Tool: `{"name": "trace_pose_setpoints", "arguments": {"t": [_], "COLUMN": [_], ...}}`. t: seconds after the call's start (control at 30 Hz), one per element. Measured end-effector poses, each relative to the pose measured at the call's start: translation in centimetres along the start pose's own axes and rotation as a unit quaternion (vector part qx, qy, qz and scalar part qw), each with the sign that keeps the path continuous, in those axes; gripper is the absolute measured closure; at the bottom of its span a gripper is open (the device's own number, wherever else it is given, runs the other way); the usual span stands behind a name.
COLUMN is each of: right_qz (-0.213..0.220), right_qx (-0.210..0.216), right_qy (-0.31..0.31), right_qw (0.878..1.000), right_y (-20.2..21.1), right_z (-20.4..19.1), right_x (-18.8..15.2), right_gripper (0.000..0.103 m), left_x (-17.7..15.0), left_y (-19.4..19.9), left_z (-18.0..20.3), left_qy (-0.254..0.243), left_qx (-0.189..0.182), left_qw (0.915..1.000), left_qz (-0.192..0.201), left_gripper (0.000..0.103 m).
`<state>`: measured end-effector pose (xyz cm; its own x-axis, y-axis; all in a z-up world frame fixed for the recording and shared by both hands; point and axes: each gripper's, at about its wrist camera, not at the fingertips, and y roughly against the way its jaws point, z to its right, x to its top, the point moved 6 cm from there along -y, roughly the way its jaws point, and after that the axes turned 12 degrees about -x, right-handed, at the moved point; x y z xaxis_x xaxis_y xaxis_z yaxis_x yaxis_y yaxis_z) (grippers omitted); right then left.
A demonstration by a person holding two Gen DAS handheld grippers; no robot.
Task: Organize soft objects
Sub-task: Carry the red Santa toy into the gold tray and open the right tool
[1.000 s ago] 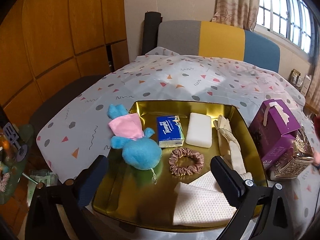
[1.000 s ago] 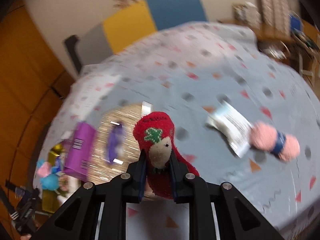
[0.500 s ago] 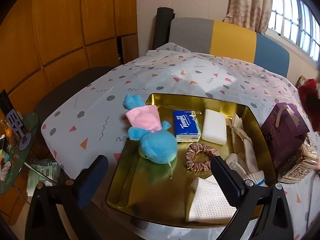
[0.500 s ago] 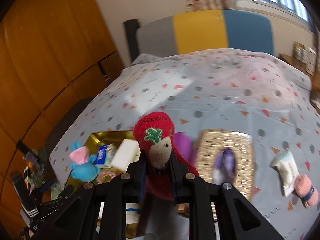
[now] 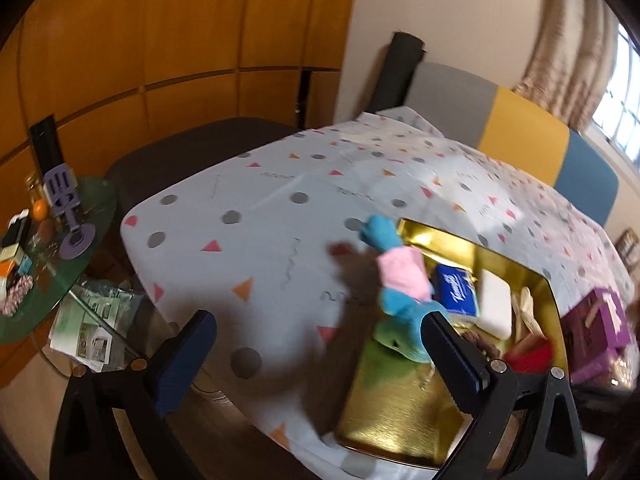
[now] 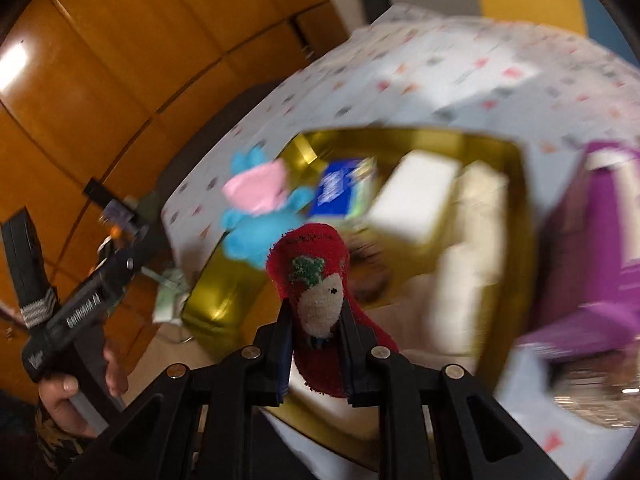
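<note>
My right gripper [image 6: 316, 328] is shut on a red sock with a green and cream pattern [image 6: 316, 256] and holds it over the near part of the gold tray [image 6: 212, 304]. The tray holds a blue and pink plush toy [image 6: 256, 216], a blue tissue pack [image 6: 336, 192], a white sponge [image 6: 412, 204] and cream cloths [image 6: 472, 240]. In the left wrist view the sock [image 5: 528, 356] shows red over the tray [image 5: 392, 408]. My left gripper [image 5: 320, 344] is open and empty, off the tray's left side.
A purple gift box [image 6: 592, 248] stands right of the tray, also in the left wrist view [image 5: 596, 332]. The table has a spotted cloth [image 5: 280, 216]. A green glass side table [image 5: 36, 264] with small items stands far left. A colour-block sofa [image 5: 520, 136] is behind.
My right gripper has swung left with the red sock, from the open table to above the gold tray. My left gripper has shifted left, so the tray now sits at its right.
</note>
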<state>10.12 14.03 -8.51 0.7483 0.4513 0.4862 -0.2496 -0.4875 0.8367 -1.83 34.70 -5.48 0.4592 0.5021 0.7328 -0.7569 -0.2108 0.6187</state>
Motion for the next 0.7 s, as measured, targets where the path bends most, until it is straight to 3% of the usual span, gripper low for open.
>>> {"name": "trace_pose_setpoints", "arguments": {"t": [0.17,0.27,0.33,0.37,0.5,0.7], "right_qz": [-0.041,-0.057,-0.059,-0.057,-0.032,0.046], "right_qx": [0.02,0.02,0.03,0.036,0.029,-0.034], "right_qy": [0.006,-0.001,-0.007,-0.008,-0.002,0.009], "right_qw": [0.999,0.998,0.998,0.998,0.999,0.998], "right_y": [-4.6,-6.5,-6.6,-6.6,-4.8,0.3], "right_z": [-2.8,-3.4,-3.6,-3.7,-3.5,-1.7], "right_x": [-0.8,-1.4,-1.5,-1.6,-1.3,-0.7], "right_gripper": [0.083,0.075,0.06,0.059,0.059,0.059], "left_x": [-0.3,-0.7,-0.8,-0.9,-0.7,-0.6], "left_y": [-0.2,-0.2,-0.2,-0.3,0.3,1.0], "left_z": [-0.9,-0.7,-0.3,0.0,1.4,4.4], "left_qy": [0.0,-0.008,-0.01,-0.016,-0.04,-0.066], "left_qx": [0.011,0.015,0.005,0.006,-0.007,-0.047], "left_qw": [0.9999,0.9998,0.9998,0.9998,0.9992,0.9967], "left_qz": [-0.011,-0.013,-0.013,-0.014,-0.003,-0.001], "left_gripper": [0.0,0.0,0.0,0.0,0.0,0.0]}}
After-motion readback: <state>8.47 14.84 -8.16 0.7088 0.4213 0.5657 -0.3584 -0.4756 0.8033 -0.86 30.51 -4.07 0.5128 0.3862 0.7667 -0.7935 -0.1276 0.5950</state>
